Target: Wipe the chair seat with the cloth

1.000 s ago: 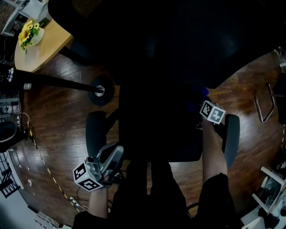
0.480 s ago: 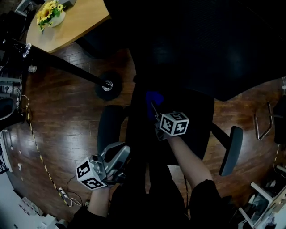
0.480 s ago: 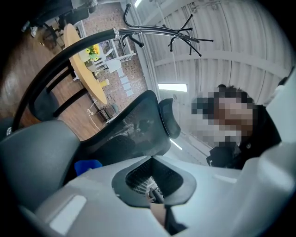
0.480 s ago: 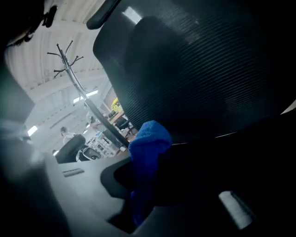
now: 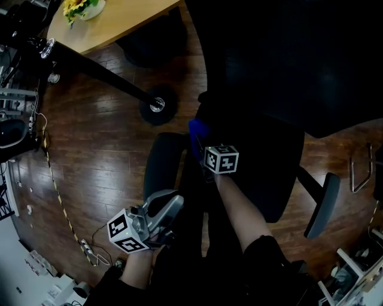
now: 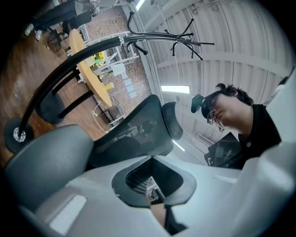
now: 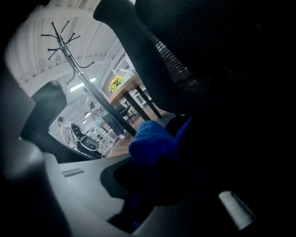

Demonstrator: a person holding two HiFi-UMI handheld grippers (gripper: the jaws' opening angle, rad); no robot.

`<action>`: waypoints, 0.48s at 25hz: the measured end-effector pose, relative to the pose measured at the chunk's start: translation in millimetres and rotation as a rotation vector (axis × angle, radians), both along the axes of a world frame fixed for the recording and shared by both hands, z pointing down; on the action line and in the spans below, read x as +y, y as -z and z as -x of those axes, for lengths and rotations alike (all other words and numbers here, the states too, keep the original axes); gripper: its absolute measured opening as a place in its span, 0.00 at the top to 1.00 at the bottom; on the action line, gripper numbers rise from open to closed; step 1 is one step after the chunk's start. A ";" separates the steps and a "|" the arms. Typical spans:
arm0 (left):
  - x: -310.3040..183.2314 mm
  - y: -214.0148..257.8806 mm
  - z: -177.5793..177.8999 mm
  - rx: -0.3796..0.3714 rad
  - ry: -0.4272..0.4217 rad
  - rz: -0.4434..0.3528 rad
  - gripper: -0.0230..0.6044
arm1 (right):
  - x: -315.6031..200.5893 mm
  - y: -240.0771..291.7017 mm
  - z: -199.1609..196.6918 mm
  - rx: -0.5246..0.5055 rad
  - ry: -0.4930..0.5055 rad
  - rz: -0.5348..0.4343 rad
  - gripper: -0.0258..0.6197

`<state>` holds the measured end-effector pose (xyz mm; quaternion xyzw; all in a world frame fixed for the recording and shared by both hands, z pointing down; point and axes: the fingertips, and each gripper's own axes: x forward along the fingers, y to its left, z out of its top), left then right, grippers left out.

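Note:
A black office chair fills the head view, its dark seat [image 5: 263, 161] under my right forearm. The blue cloth [image 5: 196, 131] is bunched at the seat's left edge, and my right gripper [image 5: 201, 141] is shut on it, marker cube just behind. From the right gripper view the cloth [image 7: 155, 139] bulges out of the jaws against the mesh backrest [image 7: 203, 51]. My left gripper [image 5: 166, 203] hangs low at the left, off the seat beside the left armrest [image 5: 161, 167], and holds nothing. In its own view the left gripper [image 6: 155, 196] has its jaws together, tilted up toward the backrest [image 6: 134, 134].
A coat stand's round base [image 5: 157, 106] and slanting pole [image 5: 90, 63] stand on the wood floor left of the chair. A round wooden table [image 5: 114, 24] with yellow flowers [image 5: 81, 7] is at the top left. The right armrest [image 5: 323, 203] juts out at the right. A cable [image 5: 57, 197] runs along the floor.
My right gripper has carried the blue cloth across the seat from its right side to its left edge. The left gripper has stayed put.

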<state>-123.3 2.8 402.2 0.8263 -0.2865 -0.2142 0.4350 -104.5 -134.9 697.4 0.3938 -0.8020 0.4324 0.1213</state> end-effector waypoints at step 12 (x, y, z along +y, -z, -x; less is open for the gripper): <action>-1.6 -1.2 -25.5 -0.004 -0.102 -0.007 0.98 | 31.9 -38.1 -185.7 0.164 -0.308 0.109 0.86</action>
